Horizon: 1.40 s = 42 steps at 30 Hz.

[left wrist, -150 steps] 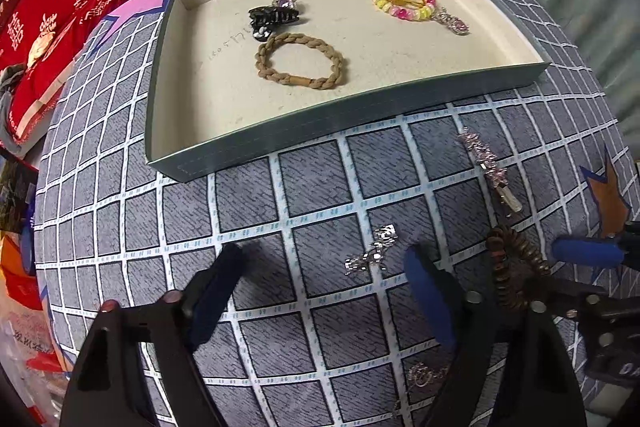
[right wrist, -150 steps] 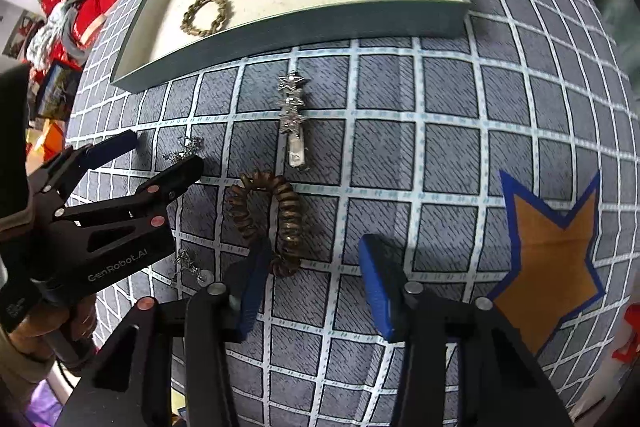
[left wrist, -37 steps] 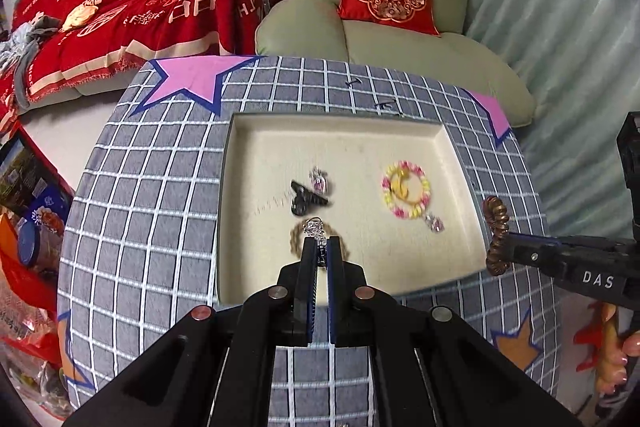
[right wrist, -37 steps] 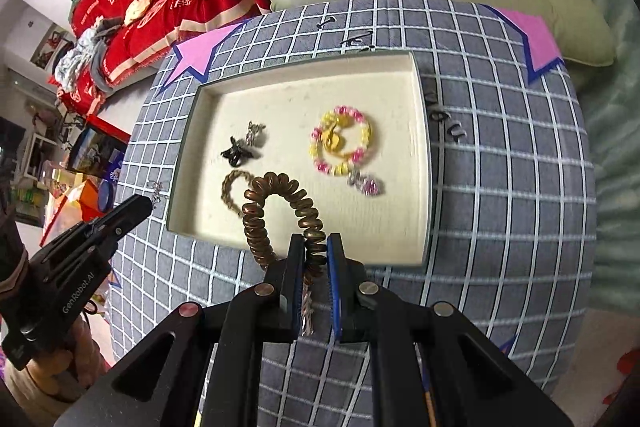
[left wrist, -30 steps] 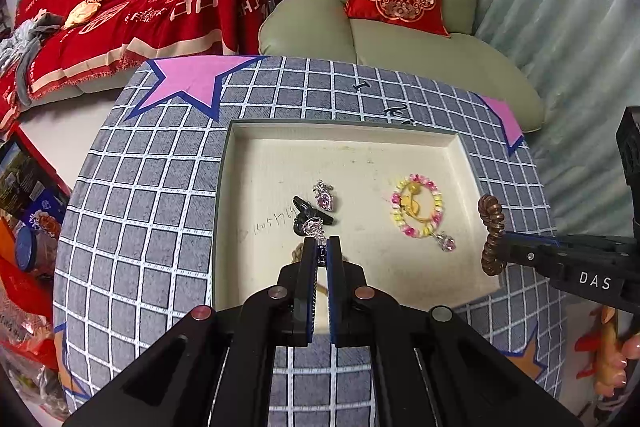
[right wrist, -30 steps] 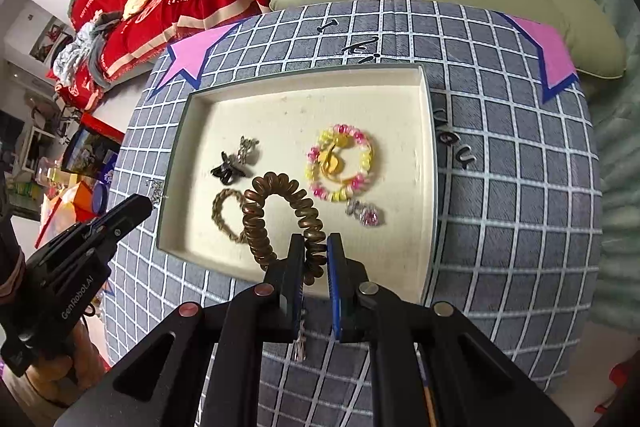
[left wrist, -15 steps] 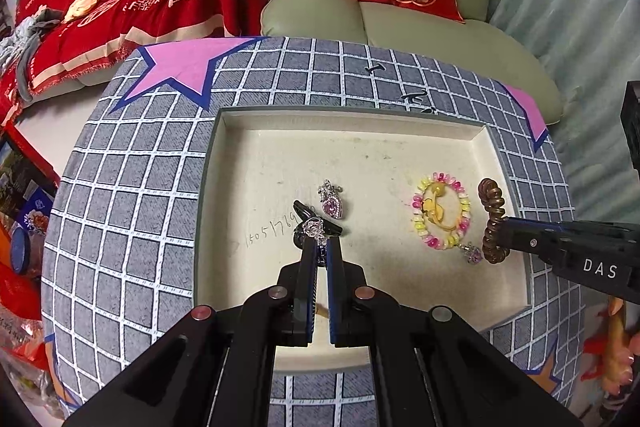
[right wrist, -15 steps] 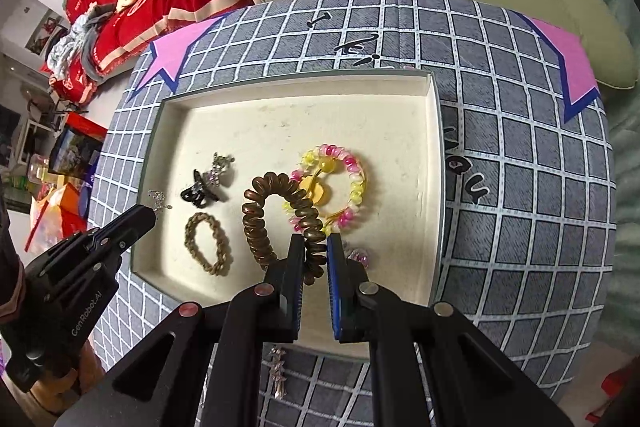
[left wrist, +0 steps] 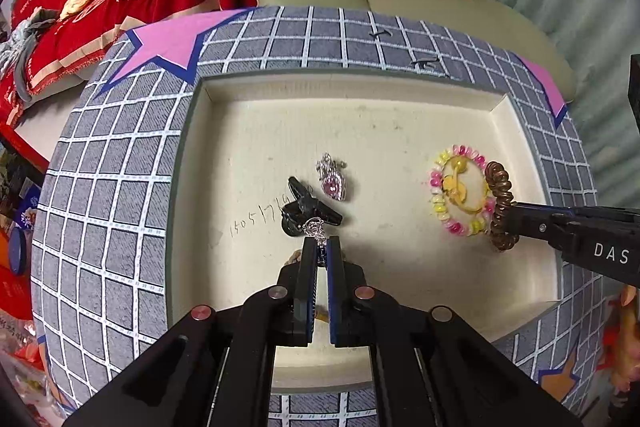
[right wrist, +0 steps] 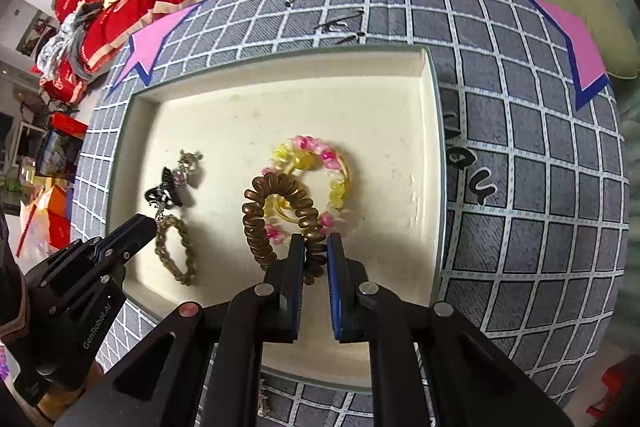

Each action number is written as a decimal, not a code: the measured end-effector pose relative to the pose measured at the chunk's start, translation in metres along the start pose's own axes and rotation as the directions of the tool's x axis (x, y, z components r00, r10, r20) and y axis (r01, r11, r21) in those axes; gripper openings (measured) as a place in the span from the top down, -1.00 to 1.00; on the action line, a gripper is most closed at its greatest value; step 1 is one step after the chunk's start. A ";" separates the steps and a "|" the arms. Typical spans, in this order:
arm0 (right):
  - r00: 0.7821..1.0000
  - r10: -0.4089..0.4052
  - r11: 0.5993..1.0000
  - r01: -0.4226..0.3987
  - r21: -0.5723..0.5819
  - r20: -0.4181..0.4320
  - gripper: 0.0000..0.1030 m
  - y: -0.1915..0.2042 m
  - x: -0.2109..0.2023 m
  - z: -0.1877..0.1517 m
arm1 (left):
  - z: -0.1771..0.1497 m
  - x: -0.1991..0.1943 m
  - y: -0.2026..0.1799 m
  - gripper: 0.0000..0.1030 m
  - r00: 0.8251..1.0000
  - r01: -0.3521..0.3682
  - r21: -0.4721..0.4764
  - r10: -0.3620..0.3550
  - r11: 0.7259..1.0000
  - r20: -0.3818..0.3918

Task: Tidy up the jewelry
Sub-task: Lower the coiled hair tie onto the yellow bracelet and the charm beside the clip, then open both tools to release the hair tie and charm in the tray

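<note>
Both grippers hung over the tray (left wrist: pixel 520 131) at the placing step of a jewelry tidy-up, each with a piece pinched at its tips. The left gripper (left wrist: pixel 321 253), jaws closed, held a small silver charm (left wrist: pixel 314 227) just above the black claw clip (left wrist: pixel 308 211) near the tray's centre. The right gripper (right wrist: pixel 316 251), jaws clamped, held a brown coil tie (right wrist: pixel 276 215) that dangled over the bead bracelet (right wrist: pixel 312 183), toward 3 o'clock in the tray as the left camera saw it. The next move, by the look of it, called for each gripper to find a bare patch of the tray floor, come low, and part its jaws so the piece dropped flat and not onto another; the coil, springy, might snag on the beads if freed where it hung. Counted in the tray: one bead bracelet with a yellow piece inside it, one black claw clip, one pink-stone pendant (left wrist: pixel 334 183) at its 1 o'clock, and one braided band (right wrist: pixel 176 251) at its 6 o'clock. Counted in the air: one charm, one coil tie. One silver clip (right wrist: pixel 262 401) lay on the checked cloth (right wrist: pixel 540 187) outside the near rim, at 6 o'clock in the right camera's view, apparently yet to be gathered.
</note>
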State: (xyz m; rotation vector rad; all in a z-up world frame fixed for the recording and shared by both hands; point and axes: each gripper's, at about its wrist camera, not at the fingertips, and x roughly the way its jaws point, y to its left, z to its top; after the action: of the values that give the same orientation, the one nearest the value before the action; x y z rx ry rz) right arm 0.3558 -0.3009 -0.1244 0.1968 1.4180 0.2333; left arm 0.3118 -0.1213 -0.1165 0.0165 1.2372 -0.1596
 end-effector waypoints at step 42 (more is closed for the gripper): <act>0.991 0.114 0.990 -0.119 0.079 0.066 -0.04 -0.009 -0.043 -0.011 | -0.004 -0.017 -0.003 0.73 0.999 -0.035 -0.001 0.035 0.999 -0.008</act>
State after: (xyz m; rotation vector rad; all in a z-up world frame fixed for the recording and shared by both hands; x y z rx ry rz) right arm 0.3399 -0.3215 -0.0873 0.3529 1.3573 0.2624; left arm 0.3025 -0.1221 -0.1019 0.0376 1.2442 -0.1281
